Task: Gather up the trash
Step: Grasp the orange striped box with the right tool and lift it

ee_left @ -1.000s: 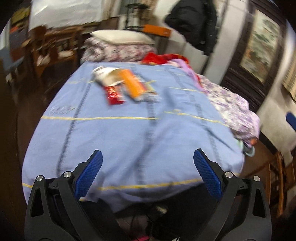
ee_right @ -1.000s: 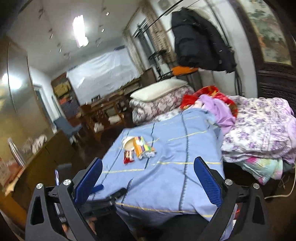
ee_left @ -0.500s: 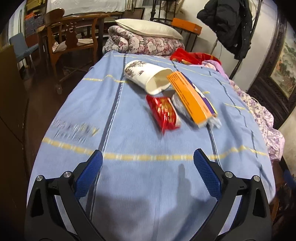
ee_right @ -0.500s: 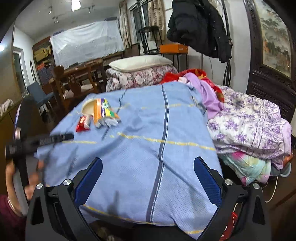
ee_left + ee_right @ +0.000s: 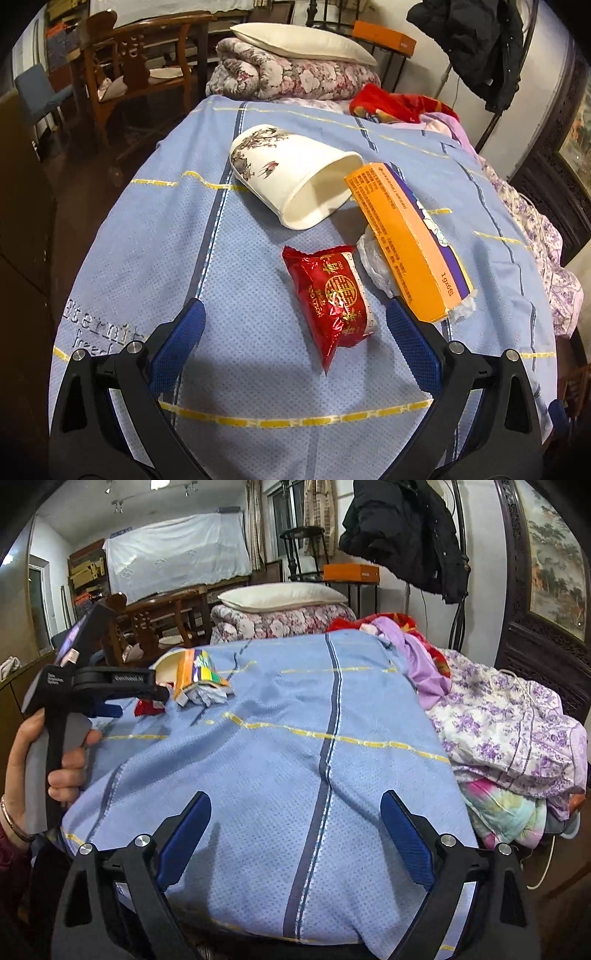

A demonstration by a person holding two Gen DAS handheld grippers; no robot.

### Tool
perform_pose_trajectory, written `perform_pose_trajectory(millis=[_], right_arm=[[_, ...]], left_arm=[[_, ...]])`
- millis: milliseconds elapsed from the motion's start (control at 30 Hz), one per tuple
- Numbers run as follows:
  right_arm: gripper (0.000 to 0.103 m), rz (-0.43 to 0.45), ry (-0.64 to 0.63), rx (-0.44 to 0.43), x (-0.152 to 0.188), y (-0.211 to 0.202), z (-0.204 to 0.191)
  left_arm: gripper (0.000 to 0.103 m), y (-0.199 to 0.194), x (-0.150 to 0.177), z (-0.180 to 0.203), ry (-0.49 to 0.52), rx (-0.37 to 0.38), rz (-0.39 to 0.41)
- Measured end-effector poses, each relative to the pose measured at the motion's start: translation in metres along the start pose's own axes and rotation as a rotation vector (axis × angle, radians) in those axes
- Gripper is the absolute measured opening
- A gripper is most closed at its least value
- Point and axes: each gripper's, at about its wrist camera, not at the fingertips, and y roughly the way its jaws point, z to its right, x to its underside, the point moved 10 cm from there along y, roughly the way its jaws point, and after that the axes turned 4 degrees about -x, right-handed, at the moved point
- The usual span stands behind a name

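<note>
On the blue bedspread [image 5: 155,236] lie a red snack packet [image 5: 334,299], a white paper cup [image 5: 291,177] tipped on its side, and an orange and purple box [image 5: 406,236] resting on crumpled white wrapping [image 5: 376,266]. My left gripper [image 5: 295,332] is open just above the bedspread, with the red packet's near end between its blue fingertips but not pressed. In the right wrist view, the left gripper [image 5: 110,705] hovers by the same litter: box [image 5: 195,675], red packet [image 5: 147,707]. My right gripper [image 5: 295,812] stands wide over bare bedspread [image 5: 280,760], its jaws closing slightly on nothing.
A folded floral quilt [image 5: 295,77] with a pillow [image 5: 303,44] lies at the bed's far end. Heaped clothes [image 5: 509,734] spill over the right side. A wooden chair [image 5: 136,70] stands at the far left, and a dark jacket [image 5: 402,531] hangs on the wall.
My left gripper moved forward and lower over the bed, so the litter now lies at its fingertips. My right gripper dropped toward the bed's near edge, and the hand holding the left gripper came into its view.
</note>
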Motion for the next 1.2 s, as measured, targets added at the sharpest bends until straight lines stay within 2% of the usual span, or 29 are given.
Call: perform_pose_trajectory(millis=[100, 133, 233, 367, 500, 633, 700, 733, 833, 867, 933, 1033, 1200], right_arm=[[0.091, -0.018, 0.014, 0.006, 0.003, 0.005, 0.003], [0.091, -0.024, 0.016, 0.008, 0.004, 0.006, 0.004], [0.091, -0.042, 0.018, 0.017, 0.006, 0.011, 0.005], [0.091, -0.043, 0.008, 0.023, 0.007, 0.012, 0.006], [0.091, -0.041, 0.011, 0.020, 0.007, 0.012, 0.006], [0.091, -0.039, 0.019, 0.013, 0.004, 0.010, 0.005], [0.091, -0.024, 0.037, -0.033, -0.009, 0.008, -0.002], [0.091, -0.019, 0.037, -0.046, -0.016, 0.008, -0.004], [0.091, -0.033, 0.020, -0.109, -0.054, 0.022, -0.027], [0.091, -0.053, 0.009, -0.130, -0.067, 0.032, -0.038], [0.091, -0.071, -0.020, -0.141, -0.084, 0.047, -0.054], [0.090, -0.110, -0.116, -0.138, -0.104, 0.077, -0.087], [0.090, -0.203, -0.200, -0.102, -0.109, 0.127, -0.121]], left_arm=[[0.067, -0.005, -0.003, 0.000, -0.013, 0.024, 0.028], [0.052, -0.006, -0.003, 0.001, -0.013, 0.037, 0.032], [0.038, -0.016, 0.001, 0.002, -0.012, 0.057, 0.062], [0.038, -0.041, 0.016, 0.002, -0.028, 0.114, 0.113], [0.038, -0.048, 0.041, -0.008, -0.059, 0.116, 0.105], [0.042, -0.055, 0.044, -0.022, -0.094, 0.115, 0.123], [0.055, -0.056, 0.042, -0.032, -0.127, 0.109, 0.141], [0.065, -0.056, 0.043, -0.037, -0.142, 0.095, 0.145], [0.073, -0.056, 0.045, -0.045, -0.149, 0.041, 0.158], [0.083, -0.056, 0.046, -0.047, -0.145, 0.012, 0.164], [0.093, -0.053, 0.048, -0.055, -0.143, -0.075, 0.160], [0.095, -0.052, 0.048, -0.058, -0.154, -0.071, 0.157], [0.096, -0.050, 0.048, -0.061, -0.147, -0.088, 0.152]])
